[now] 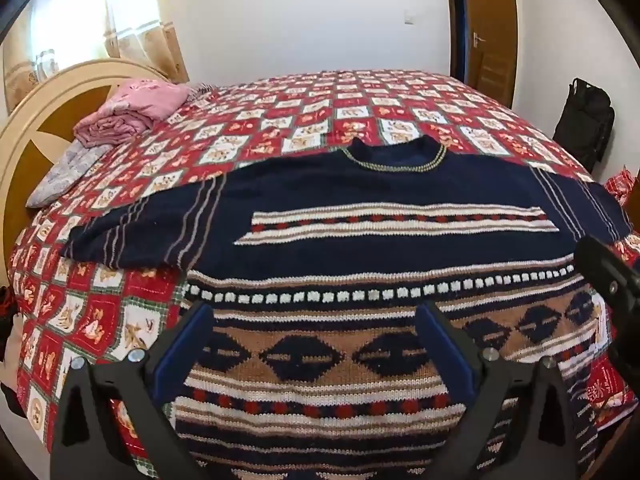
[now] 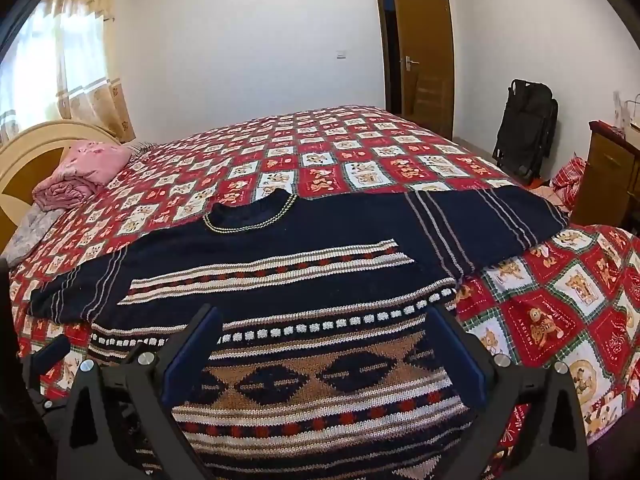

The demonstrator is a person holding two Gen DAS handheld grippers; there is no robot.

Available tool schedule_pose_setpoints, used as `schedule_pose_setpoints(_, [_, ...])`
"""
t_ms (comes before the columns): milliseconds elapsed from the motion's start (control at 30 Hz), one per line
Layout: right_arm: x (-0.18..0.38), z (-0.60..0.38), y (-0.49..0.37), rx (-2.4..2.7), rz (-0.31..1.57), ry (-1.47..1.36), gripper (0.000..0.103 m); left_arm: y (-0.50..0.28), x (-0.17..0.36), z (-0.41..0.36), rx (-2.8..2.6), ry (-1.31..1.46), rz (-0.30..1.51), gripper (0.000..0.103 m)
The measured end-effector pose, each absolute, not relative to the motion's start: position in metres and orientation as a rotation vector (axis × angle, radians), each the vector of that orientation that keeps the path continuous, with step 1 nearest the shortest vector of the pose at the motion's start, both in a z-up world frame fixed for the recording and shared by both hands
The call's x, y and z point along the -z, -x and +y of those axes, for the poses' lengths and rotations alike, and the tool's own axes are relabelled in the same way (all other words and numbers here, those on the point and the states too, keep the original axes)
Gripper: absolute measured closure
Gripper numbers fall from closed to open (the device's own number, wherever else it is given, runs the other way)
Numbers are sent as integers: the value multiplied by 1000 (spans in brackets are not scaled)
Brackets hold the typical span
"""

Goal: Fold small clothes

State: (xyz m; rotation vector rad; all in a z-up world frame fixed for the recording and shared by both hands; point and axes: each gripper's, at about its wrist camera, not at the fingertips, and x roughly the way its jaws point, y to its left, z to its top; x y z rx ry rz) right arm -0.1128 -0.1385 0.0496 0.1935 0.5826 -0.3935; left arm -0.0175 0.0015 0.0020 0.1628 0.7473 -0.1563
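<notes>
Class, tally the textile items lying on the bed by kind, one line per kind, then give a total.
Navy patterned knitted sweater, spread flat: 1
Pink folded blanket near the headboard: 1
Grey floral pillow beside it: 1
Red checked patchwork bedspread beneath everything: 1
Total: 4

I've got the sweater (image 1: 360, 216) lying flat on the bedspread (image 1: 320, 108), collar twd the far side, sleeves out to frame left & right. My left gripper (image 1: 316, 344) hangs over its lower part, bottom centre of left view; right gripper (image 2: 324, 344) likewise in right view. Folded blanket (image 1: 132, 112) sits upper left by the headboard (image 1: 36, 120). Door (image 2: 424, 48) behind bed, upper right; bag (image 2: 524, 128) rt of it, against the wall
</notes>
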Motion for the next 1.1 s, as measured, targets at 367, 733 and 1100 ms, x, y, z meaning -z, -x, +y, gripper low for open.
schedule_pose_setpoints(367, [-46,-138,109,400,597,-192,1,16,-3,3,152,-158,740,1])
schedule_pose_setpoints(733, [-46,-140,110,405,595,-199,1,17,0,5,134,-164,738,1])
schedule_pose_setpoints(1100, [-46,-140,111,406,593,-199,1,17,-1,7,134,-156,740,1])
